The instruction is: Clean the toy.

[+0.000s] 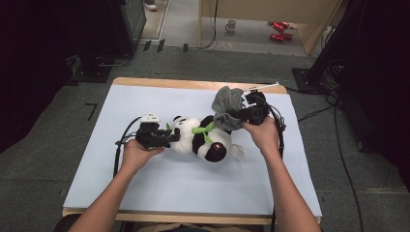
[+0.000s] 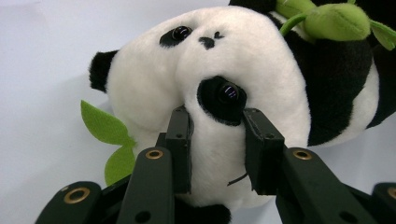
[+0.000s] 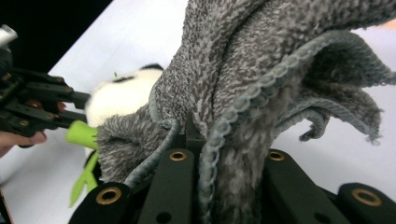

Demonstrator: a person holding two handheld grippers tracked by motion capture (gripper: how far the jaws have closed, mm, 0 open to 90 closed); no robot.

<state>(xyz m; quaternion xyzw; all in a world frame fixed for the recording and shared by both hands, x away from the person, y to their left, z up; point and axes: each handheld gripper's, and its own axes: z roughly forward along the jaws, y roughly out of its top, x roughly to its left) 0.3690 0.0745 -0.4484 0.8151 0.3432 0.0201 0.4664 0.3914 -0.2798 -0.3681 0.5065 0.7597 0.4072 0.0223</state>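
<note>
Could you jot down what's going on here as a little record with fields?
Surface: white table
Toy: plush panda lying on the table, green leaves at its neck
Left gripper: jaws pressed on the panda's head
Right gripper: shut on a grey towel, bunched above the panda's body
Hands: a person's, one per gripper

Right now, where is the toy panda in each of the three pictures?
High view: panda lies mid-table, between the two grippers.
Left gripper view: its head sits large at centre, pinched by the black jaws.
Right gripper view: a bit of white head peeks left of the grey towel.
Shared landmark: its green leaf.
</note>
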